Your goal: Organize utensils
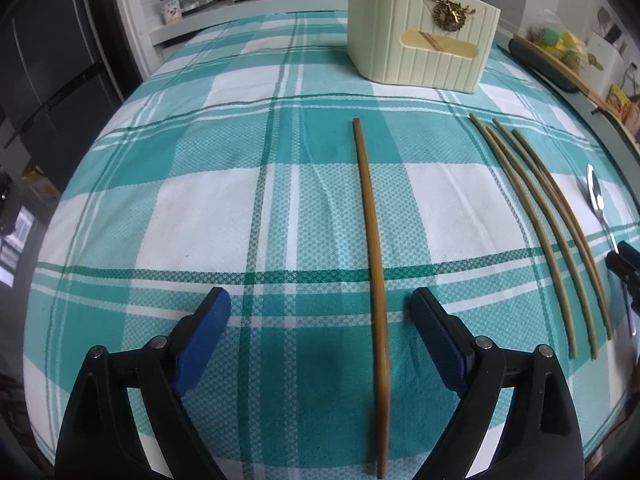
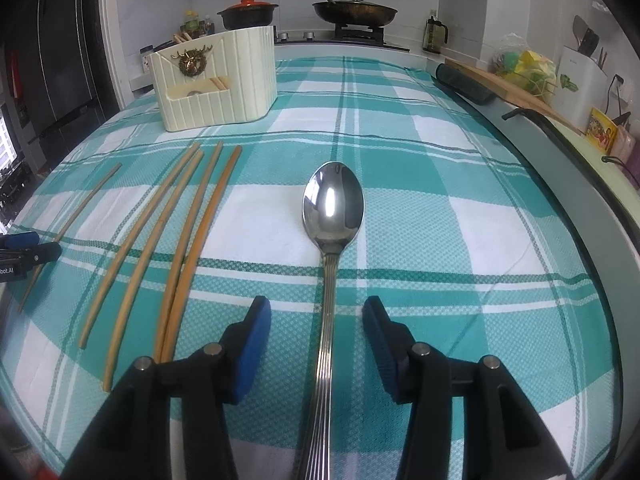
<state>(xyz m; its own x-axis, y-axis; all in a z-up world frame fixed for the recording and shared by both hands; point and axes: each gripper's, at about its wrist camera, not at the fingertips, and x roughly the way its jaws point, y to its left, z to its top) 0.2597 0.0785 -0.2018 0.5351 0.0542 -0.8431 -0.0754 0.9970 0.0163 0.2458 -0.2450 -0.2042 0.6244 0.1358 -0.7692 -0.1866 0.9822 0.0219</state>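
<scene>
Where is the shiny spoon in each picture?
Left wrist view: the spoon lies at the far right edge, beyond the four chopsticks.
Right wrist view: the spoon lies in the middle, its handle running down between the open blue fingers.
Shared landmark: the cream utensil holder at the back of the checked cloth.

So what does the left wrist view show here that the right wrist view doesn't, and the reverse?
Left wrist only: the left gripper seen from behind, jaws open around a single chopstick without touching it.

Right wrist only: the right gripper, open astride the spoon handle, plus the lidded pan and the red-lidded pot on the stove.

Both: the cream holder with chopsticks already inside, the four loose chopsticks and the checked cloth.
</scene>
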